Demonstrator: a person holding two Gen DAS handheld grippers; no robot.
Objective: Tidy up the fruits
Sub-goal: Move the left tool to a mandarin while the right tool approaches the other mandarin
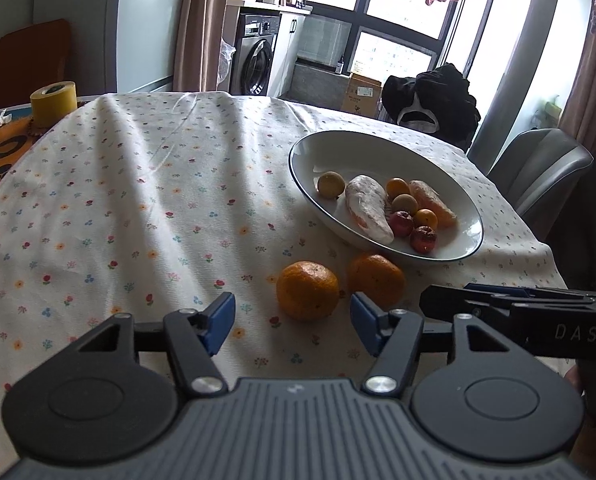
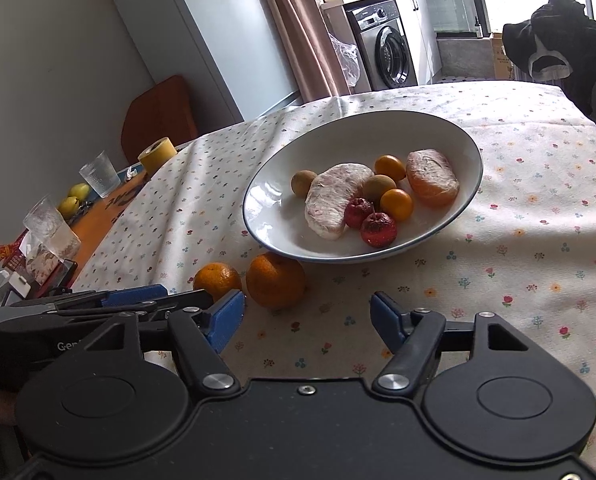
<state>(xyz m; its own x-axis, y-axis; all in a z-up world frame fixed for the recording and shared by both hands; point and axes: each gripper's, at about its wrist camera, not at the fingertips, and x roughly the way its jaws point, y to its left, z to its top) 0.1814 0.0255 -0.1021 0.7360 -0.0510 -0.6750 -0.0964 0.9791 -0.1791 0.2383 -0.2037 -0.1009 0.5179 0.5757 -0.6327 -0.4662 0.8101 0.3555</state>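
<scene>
Two oranges lie on the flowered tablecloth just in front of a white bowl [image 1: 464, 220] [image 2: 266, 184]. The left orange [image 1: 307, 290] [image 2: 217, 280] sits ahead of my left gripper [image 1: 294, 322], which is open and empty. The right orange [image 1: 375, 278] [image 2: 275, 279] rests against the bowl's near edge. The bowl holds peeled pomelo segments [image 1: 368, 208] [image 2: 332, 204], small yellow-orange fruits and two red ones [image 2: 378, 229]. My right gripper [image 2: 308, 320] is open with nothing between its fingers, a little short of the oranges.
A yellow tape roll [image 1: 54, 102] [image 2: 157, 155], glasses [image 2: 100, 179] and clutter line the table's left side. A grey chair [image 1: 538, 168] with black clothing [image 1: 432, 100] stands behind the right edge. Bare tablecloth [image 1: 138, 200] spreads to the left.
</scene>
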